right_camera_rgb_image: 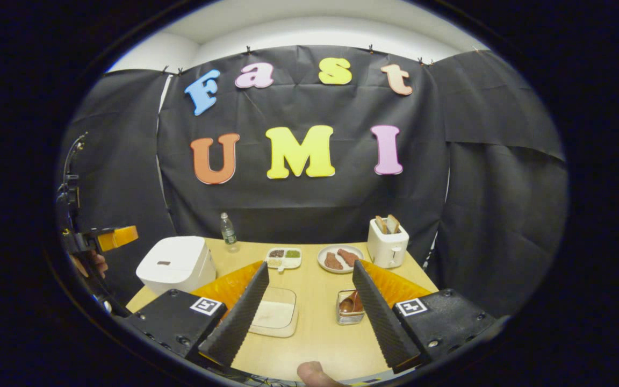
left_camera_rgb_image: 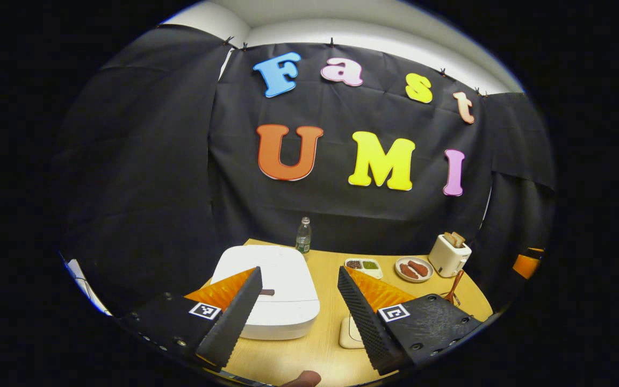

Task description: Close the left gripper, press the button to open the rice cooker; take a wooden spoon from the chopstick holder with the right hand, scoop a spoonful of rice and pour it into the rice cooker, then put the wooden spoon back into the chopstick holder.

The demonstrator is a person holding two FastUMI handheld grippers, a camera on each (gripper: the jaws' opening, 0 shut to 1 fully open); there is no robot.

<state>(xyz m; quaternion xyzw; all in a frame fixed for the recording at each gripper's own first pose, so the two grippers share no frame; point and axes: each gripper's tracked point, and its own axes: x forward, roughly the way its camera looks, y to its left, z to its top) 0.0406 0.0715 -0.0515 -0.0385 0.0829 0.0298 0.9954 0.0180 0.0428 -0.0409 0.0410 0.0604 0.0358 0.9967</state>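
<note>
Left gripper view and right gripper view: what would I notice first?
Probably the white rice cooker on the table's left, lid down, with the open left tool hovering over it. At the back right, a toaster holds bread beside a plate of sausages; the open right tool hovers near the spoon holder.
</note>
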